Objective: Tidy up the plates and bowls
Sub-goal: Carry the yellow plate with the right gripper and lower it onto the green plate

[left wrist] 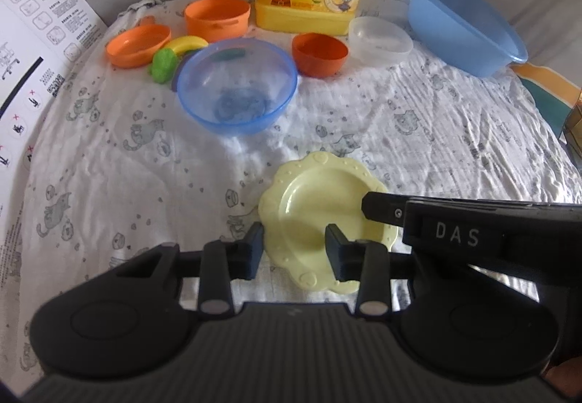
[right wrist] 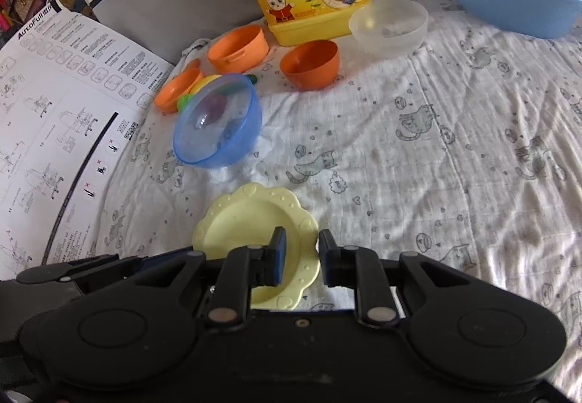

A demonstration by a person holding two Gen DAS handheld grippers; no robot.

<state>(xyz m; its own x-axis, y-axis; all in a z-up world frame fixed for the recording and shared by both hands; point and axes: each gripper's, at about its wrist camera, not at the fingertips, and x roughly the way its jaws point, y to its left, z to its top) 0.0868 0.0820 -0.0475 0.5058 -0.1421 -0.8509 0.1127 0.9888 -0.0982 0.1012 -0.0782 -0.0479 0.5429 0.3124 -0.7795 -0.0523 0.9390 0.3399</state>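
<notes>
Two grippers are being held over the plate lying on the cloth: left gripper jaws half-open astride its near-left rim, right gripper jaws narrow astride its right rim, nothing gripped, likely for pickup.
</notes>
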